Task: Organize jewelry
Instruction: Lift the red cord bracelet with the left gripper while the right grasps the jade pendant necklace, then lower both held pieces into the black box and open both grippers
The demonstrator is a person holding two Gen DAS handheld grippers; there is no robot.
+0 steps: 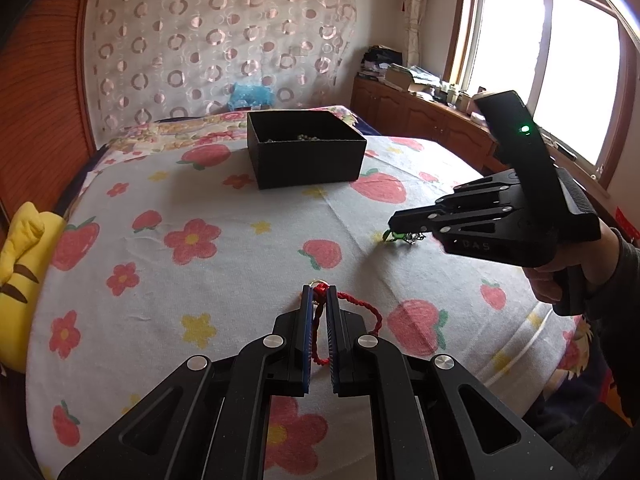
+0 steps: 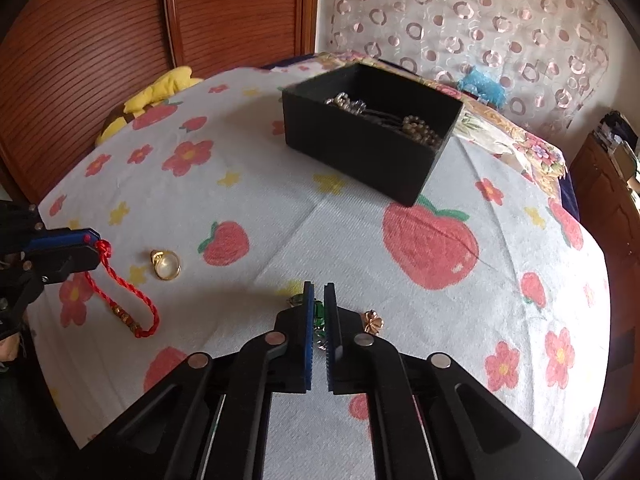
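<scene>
left gripper (image 1: 319, 294) pinches red cord (image 2: 120, 284); right gripper (image 2: 319, 292) seemingly grips green jewel (image 2: 318, 309)

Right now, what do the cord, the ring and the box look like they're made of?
Cord: red twisted textile, matte; the plies show, with small gold-tone beads.
Ring: shiny gold-tone metal around a pale glossy dome, perhaps pearl or glass.
Box: matte black, probably card; thin flat walls, no shine.

We've got blown-out daylight from the window (image 1: 560, 60), soft shadows on the bedspread (image 2: 280, 220), and heavy fisheye bending with dark corners.
</scene>
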